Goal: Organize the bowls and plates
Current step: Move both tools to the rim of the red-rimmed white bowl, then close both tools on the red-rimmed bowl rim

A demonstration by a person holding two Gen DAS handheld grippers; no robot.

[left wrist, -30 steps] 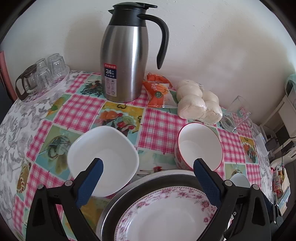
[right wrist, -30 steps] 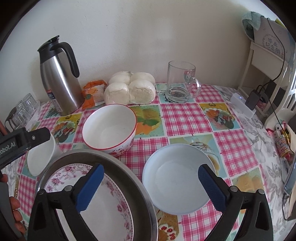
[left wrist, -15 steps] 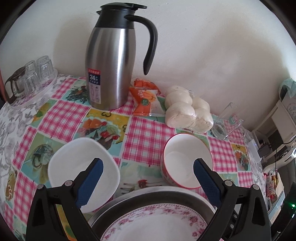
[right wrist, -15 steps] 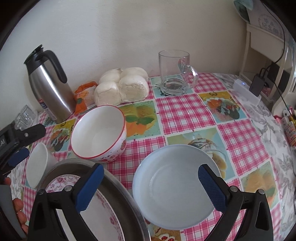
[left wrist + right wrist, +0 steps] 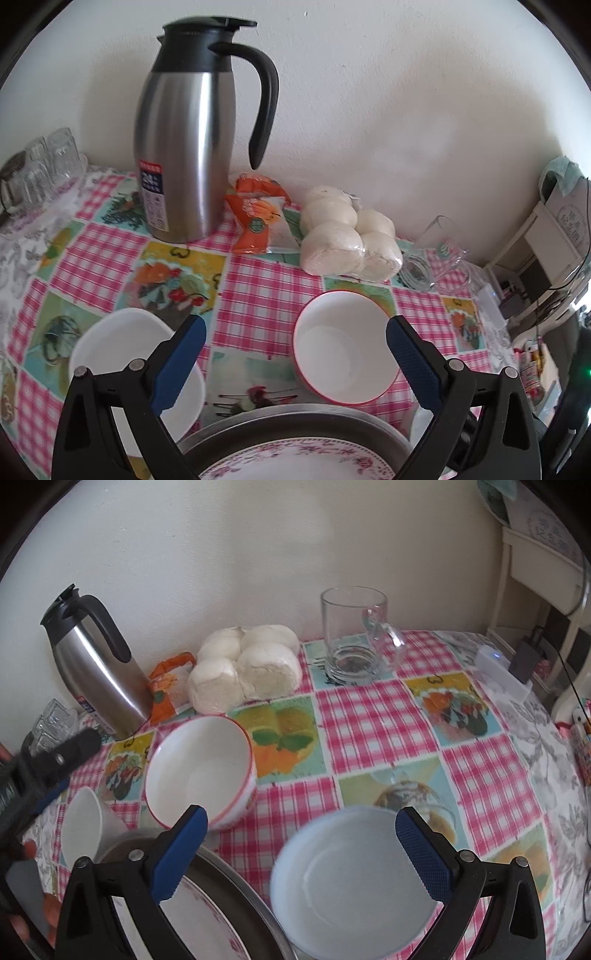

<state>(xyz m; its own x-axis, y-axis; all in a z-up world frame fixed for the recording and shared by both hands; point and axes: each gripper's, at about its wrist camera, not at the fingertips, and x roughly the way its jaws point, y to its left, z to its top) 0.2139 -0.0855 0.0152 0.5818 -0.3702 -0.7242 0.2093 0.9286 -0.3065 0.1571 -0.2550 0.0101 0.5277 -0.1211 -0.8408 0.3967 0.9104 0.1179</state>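
Over on the left wrist view, the left tongs point(image 5: 295, 350) are spread wide with nothing between the blue pads. They hang above the near edge of the table point(image 5: 266, 295), which has a pink checked fruit-print cloth. A squarish white bowl point(image 5: 125, 354) sits under the left finger, a red-rimmed round white bowl point(image 5: 343, 354) sits just inside the right finger, and a floral-edged white plate point(image 5: 295, 458) lies in a round metal tray point(image 5: 295, 424) right below. At the back stand a tall stainless steel jug with a black handle point(image 5: 184, 147), whose red and blue label reads "24" (the rest is too small for me), an orange snack packet point(image 5: 258, 221) and a bag of white steamed buns point(image 5: 343, 236).

From the right wrist view, the right tongs point(image 5: 303, 853) are also released and empty, straddling a shallow round white bowl point(image 5: 354, 882) next to the tray. A clear glass mug point(image 5: 354, 635) stands behind, well apart.

If I were doing this, I'd guess the step is picking a bowl to stack. Pinch one rim wall, don't try spanning the whole bowl, and lift straight so it doesn't knock the tray.
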